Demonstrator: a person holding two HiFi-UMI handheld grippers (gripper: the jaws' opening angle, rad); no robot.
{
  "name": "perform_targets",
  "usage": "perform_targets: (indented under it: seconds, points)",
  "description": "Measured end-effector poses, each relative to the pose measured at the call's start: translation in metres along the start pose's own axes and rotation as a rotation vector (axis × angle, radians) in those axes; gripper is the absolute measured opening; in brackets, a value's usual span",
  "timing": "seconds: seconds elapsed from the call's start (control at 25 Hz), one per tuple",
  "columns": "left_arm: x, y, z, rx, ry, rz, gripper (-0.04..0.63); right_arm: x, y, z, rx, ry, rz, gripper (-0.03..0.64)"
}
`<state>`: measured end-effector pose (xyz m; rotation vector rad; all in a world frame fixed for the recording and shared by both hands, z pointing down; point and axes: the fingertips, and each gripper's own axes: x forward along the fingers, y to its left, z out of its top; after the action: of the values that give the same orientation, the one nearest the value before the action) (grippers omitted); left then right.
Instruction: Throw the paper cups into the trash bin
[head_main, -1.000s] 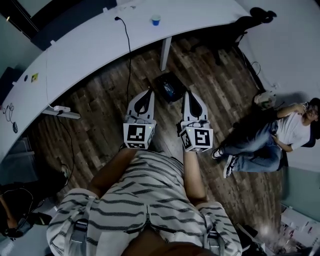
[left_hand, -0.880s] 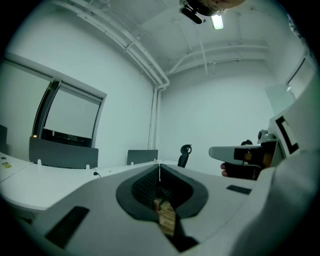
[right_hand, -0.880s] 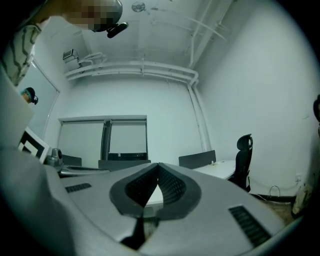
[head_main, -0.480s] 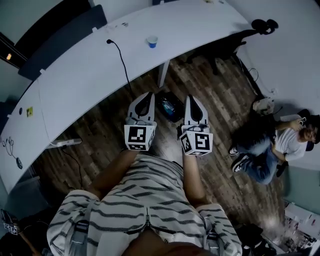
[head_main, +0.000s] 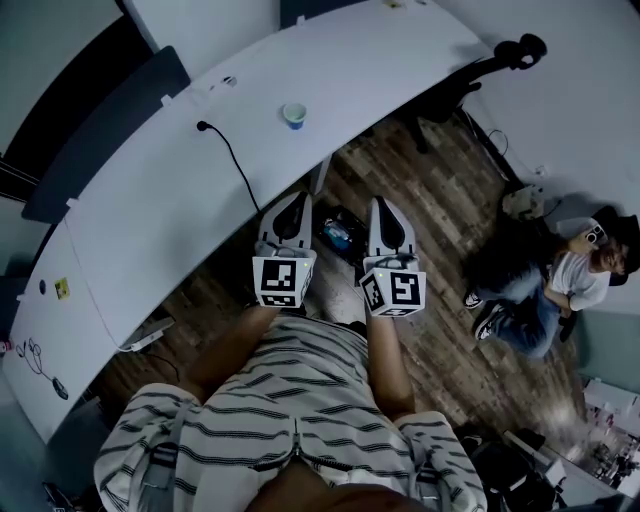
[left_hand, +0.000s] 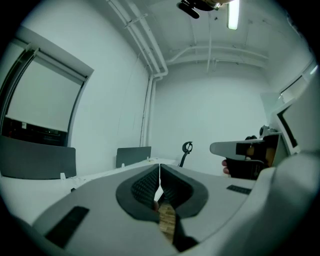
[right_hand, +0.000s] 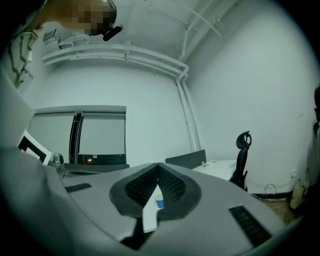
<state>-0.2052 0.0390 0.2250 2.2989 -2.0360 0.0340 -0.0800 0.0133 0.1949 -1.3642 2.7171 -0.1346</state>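
**Head view.** The paper cup is standing upright on the white table, well back from the table's near edge. It is lying ahead of both grippers and well apart from them. The left gripper and the right gripper are pointing level toward the table, side by side, each with its jaws drawn together and carrying nothing. The cup is sitting almost on the left gripper's line, so that hand is judged slightly nearer. A dark container, probably the trash bin, is resting on the wooden floor between the two grippers and just under the table edge, so it is lying far nearer the hands than the cup is.

**Left gripper view.** The left gripper is showing its pads meeting at the tips with nothing caught between them. The cup is not appearing here. The right gripper is showing at the right.

**Right gripper view.** The right gripper is likewise closed and empty. The cup, with its blue band, is showing small and distant through the gap beneath the tips, dead ahead on the tabletop. With its long axis vertical, the cup is presenting its side wall to a level approach, which would call for the jaws to part first.
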Motion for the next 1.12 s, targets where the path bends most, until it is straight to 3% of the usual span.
perform_targets:
  seconds: [0.4,0.84,1.12]
  points:
    - [0.051,0.018,-0.011,-0.017,0.03,-0.017,0.025,0.046,-0.02,-0.002,-0.017,0.009,-0.02,0.009]
    - [0.087,0.033,-0.039,-0.031,0.082,0.064,0.026,0.069,-0.043,-0.024,-0.034,0.072,0.037,0.009]
    - [0.12,0.051,-0.068,-0.034,0.117,0.081,0.026,0.079,-0.057,-0.052,-0.04,0.114,0.027,0.009]
